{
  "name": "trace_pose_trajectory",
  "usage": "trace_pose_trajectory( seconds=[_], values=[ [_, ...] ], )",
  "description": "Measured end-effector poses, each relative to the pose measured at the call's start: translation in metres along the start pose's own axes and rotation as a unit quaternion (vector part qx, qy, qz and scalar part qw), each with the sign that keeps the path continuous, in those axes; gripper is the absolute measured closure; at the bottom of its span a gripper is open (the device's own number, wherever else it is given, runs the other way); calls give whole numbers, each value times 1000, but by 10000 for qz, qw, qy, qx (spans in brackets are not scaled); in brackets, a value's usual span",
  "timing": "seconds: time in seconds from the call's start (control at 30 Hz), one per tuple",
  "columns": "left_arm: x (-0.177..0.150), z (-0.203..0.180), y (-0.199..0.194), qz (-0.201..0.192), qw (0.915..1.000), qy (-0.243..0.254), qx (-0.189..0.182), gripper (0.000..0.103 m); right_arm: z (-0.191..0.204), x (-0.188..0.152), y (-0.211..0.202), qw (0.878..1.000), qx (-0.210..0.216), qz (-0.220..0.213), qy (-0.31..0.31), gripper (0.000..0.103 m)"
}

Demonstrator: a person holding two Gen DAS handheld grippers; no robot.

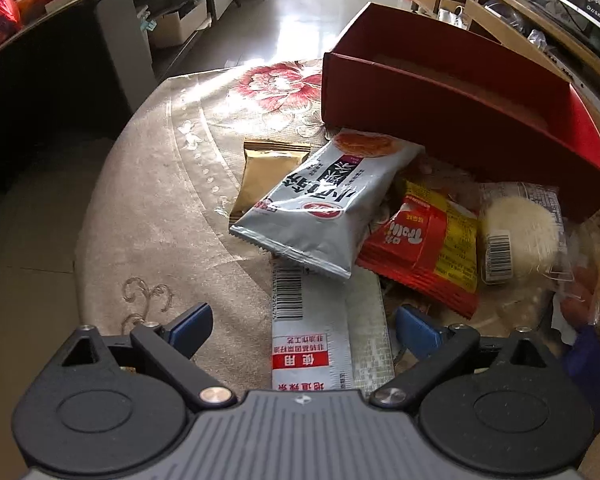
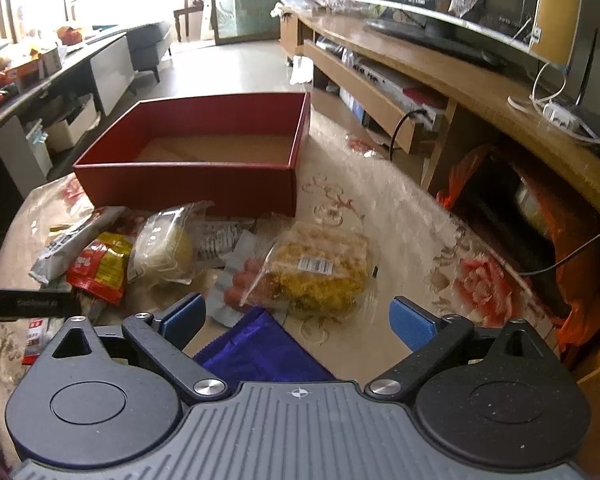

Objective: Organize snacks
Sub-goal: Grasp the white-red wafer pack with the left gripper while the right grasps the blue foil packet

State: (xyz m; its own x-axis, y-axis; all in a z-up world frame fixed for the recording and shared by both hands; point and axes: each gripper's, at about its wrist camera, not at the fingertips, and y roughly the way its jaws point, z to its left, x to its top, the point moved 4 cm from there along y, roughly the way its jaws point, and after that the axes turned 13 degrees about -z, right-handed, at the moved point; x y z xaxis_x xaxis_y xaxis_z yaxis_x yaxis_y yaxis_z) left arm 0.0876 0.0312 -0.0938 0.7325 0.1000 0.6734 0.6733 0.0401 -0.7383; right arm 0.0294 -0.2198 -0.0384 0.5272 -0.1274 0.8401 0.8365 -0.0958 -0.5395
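A red open box (image 2: 188, 184) with nothing visible inside stands at the far side of the floral tablecloth (image 2: 400, 208); the left wrist view also has the red box (image 1: 440, 120). In front of it lie a silver packet (image 1: 328, 200), a gold packet (image 1: 264, 168), a red-and-yellow packet (image 1: 424, 248) and a pale round cake in clear wrap (image 1: 520, 228). My left gripper (image 1: 304, 324) is open, straddling a long white sachet (image 1: 312, 328) without touching it. My right gripper (image 2: 299, 316) is open above a purple packet (image 2: 260, 344), near a yellow cake in clear wrap (image 2: 320, 268) and sausages (image 2: 240, 280).
A wooden TV stand (image 2: 440, 76) with a television, cables and an orange bag (image 2: 480, 184) runs along the right. A dark cabinet (image 1: 60, 92) stands left of the table. The round table edge (image 1: 100, 208) curves close on the left.
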Motion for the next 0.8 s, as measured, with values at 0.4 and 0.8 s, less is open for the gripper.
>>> trace_pose_trajectory(
  seconds=[0.4,0.8],
  values=[
    [-25,15,-33,212,9986,69,-480,45,-18,-21,8,9982,18,529,295,21],
    [-30,18,-37,212,9988,94,-433,25,-15,-28,13,9968,109,741,294,16]
  ],
)
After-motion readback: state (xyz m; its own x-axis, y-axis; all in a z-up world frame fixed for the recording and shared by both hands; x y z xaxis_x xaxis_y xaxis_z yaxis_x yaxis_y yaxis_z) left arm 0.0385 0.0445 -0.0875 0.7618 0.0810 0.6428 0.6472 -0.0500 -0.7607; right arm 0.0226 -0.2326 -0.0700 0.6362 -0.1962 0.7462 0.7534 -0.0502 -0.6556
